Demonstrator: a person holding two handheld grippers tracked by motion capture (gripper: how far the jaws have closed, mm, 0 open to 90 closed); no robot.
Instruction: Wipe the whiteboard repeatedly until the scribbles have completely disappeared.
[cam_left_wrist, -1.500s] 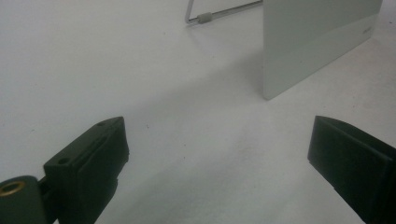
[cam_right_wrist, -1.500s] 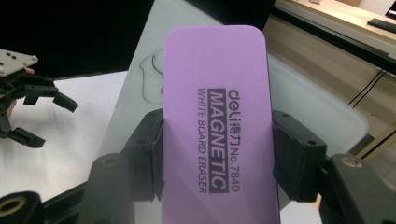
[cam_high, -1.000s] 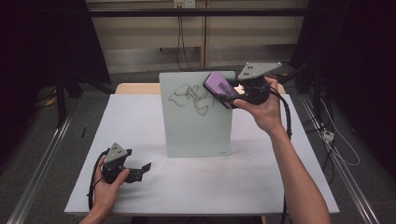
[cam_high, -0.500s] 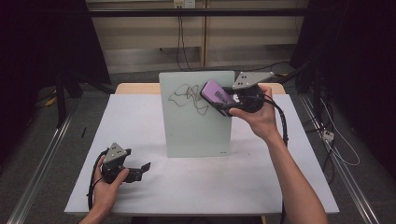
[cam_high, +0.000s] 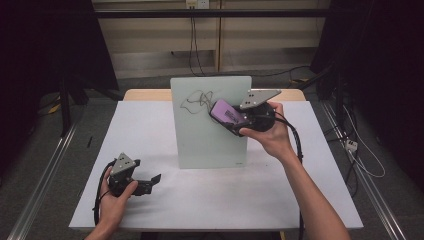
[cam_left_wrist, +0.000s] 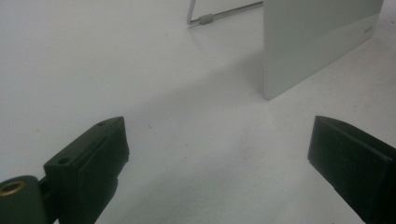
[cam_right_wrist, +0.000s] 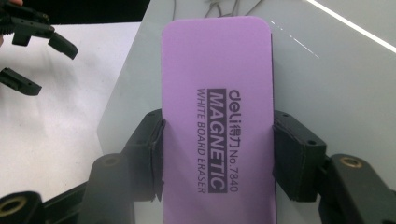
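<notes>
The right gripper's (cam_right_wrist: 217, 154) fingers clamp a flat, round-cornered purple foam whiteboard eraser (cam_right_wrist: 217, 107) printed "MAGNETIC"; the left gripper's (cam_left_wrist: 219, 158) fingers stand wide.

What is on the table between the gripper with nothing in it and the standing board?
Nothing: in the high view, only bare white table lies between the left gripper and the whiteboard.

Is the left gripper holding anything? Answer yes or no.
No: in the left gripper view the left gripper has its jaws spread wide with bare white table between them.
</notes>
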